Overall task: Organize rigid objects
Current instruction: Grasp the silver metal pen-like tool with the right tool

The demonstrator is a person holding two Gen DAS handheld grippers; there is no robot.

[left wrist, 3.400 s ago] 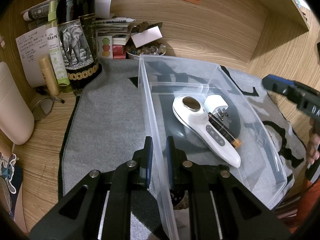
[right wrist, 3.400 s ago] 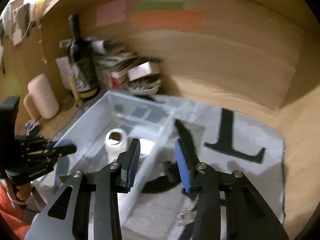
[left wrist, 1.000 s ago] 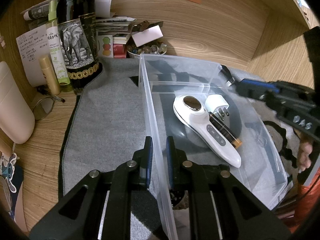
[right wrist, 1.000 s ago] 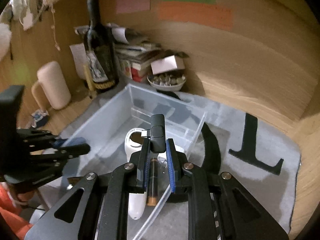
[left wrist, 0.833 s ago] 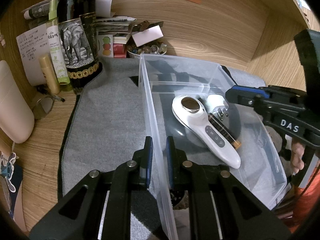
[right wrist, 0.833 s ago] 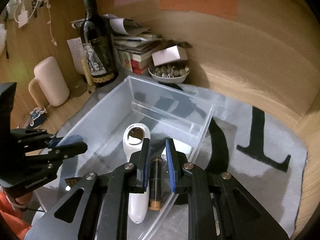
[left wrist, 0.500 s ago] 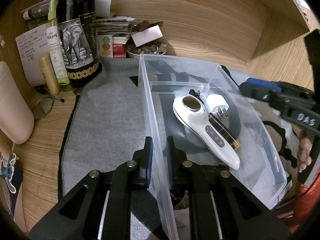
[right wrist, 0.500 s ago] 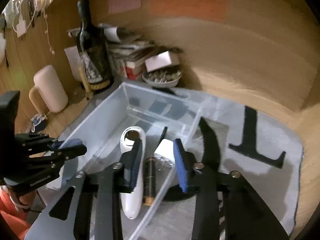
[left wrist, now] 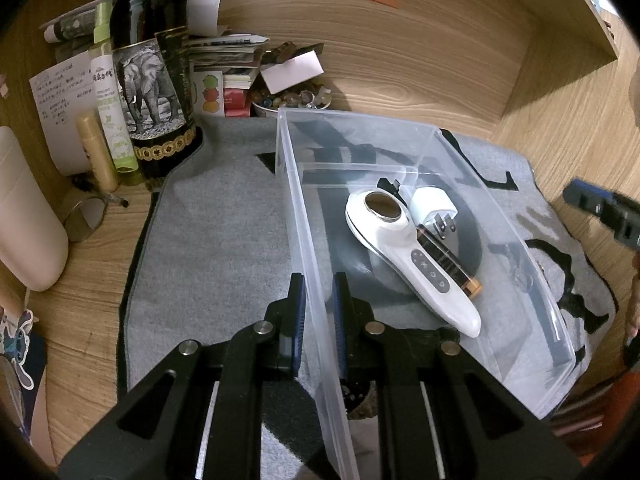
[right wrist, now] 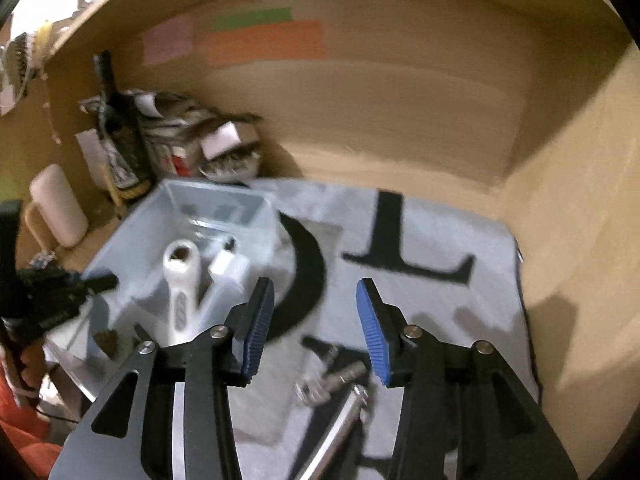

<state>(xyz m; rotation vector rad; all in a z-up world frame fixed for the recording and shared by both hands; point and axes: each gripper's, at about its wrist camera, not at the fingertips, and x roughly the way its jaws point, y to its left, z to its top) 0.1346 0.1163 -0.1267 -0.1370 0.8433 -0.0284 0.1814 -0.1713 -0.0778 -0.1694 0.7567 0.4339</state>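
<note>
Clear plastic bin [left wrist: 400, 148] mid-frame is showing grey mat [left wrist: 224, 232] with black lettering through its walls. Inside, a white handheld device [left wrist: 408, 256] with a dark oval head, a white plug adapter [left wrist: 434, 204], a black battery [left wrist: 444, 260] with a copper tip. Upper left, a dark bottle [left wrist: 156, 72] is wearing a black-and-white elephant label and gold coin band. Gripper pads [right wrist: 372, 328] are showing blue on black. Orange, green and pink notes [right wrist: 264, 40] are sitting on tan wood.

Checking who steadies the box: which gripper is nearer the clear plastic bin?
Left. The left gripper is clamped on the clear plastic bin wall; the right gripper hovers open over the mat beside it.
</note>
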